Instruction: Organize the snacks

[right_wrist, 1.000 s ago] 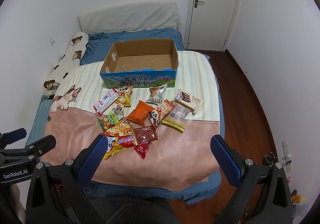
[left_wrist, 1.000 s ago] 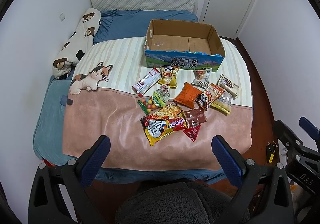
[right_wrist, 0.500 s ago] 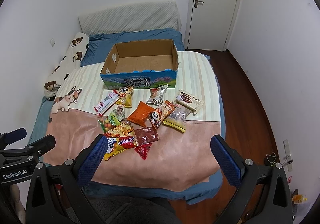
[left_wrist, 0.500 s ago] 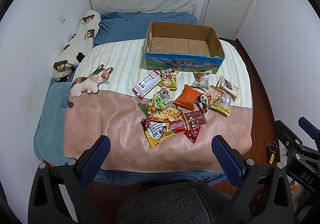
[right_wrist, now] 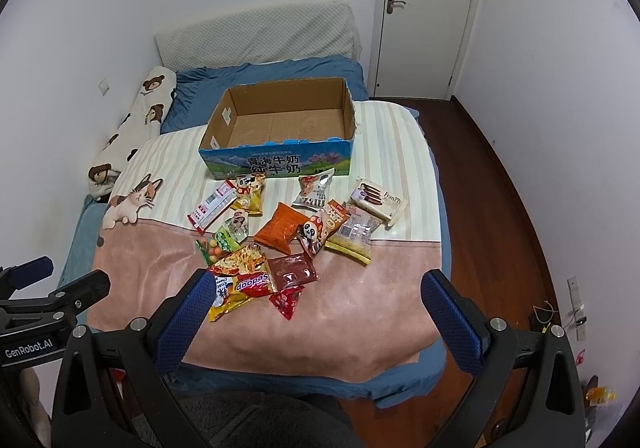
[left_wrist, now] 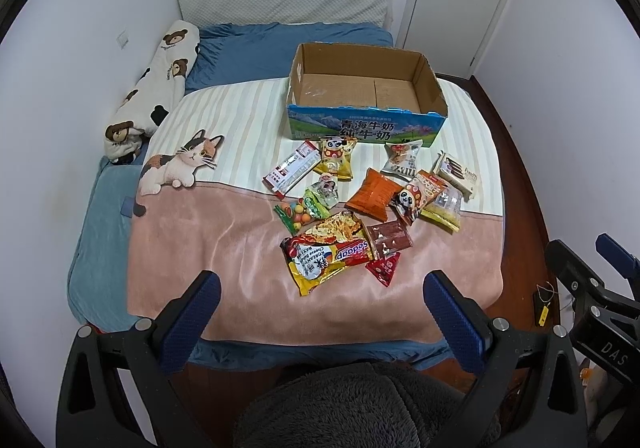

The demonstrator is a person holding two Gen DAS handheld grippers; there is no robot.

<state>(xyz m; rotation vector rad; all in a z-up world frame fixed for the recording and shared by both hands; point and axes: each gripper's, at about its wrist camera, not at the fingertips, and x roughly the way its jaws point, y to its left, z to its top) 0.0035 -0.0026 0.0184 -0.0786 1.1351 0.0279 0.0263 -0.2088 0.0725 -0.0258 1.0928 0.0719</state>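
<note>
Nothing has been sorted yet, by the look of it: the cardboard box (left_wrist: 366, 96) stands on the striped far part of the bed (left_wrist: 168, 256) with its floor bare, and every snack lies loose on the blanket in front of it, so the whole job is left. Taking the pile as a clock face seen from the foot of the bed, the box is at twelve o'clock, just beyond the snacks. The noodle packet (left_wrist: 328, 252), the biggest item, lies at six o'clock, nearest the person, with the brown pouch (left_wrist: 389, 238) touching its right edge and the small red triangular sachet (left_wrist: 384, 268) just below that. The orange bag (left_wrist: 372, 195) sits near the centre, the panda-print bag (left_wrist: 412, 196) overlapping a clear-windowed pack toward three o'clock, the biscuit box (left_wrist: 458, 172) at two o'clock, and the long white bar (left_wrist: 291, 168) at ten o'clock. Both tools hang above the foot of the bed, well short of the pile. The left gripper (left_wrist: 318, 314) has its blue pads spread wide and empty, the noodle packet straight ahead at its twelve o'clock. The right gripper (right_wrist: 318, 312) is likewise spread and empty, its left pad overlapping the packet's corner in view only, the snacks at eleven to twelve o'clock.
</note>
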